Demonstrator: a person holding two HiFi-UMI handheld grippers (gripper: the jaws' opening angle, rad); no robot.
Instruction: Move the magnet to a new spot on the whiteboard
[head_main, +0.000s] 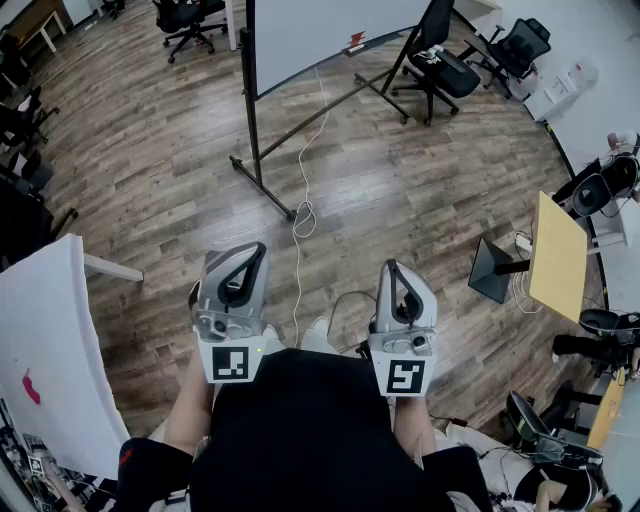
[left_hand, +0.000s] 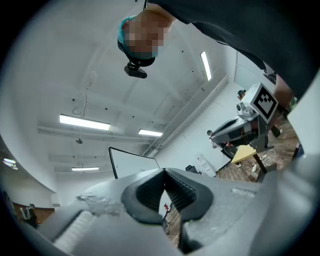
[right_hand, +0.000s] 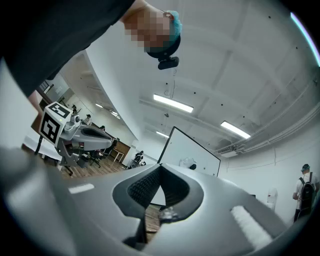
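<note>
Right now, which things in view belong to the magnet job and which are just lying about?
Job: small red magnet; white whiteboard on black stand; left hand-held gripper and right hand-held gripper, both shut and empty.
Lying about: black office chairs; yellow-topped table; white floor cable; white panel at left.

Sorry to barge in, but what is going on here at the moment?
A person holds a gripper in each hand, close to the body. The left gripper and right gripper are both shut and empty. The whiteboard stands across the wooden floor, its small red magnet untouched.
</note>
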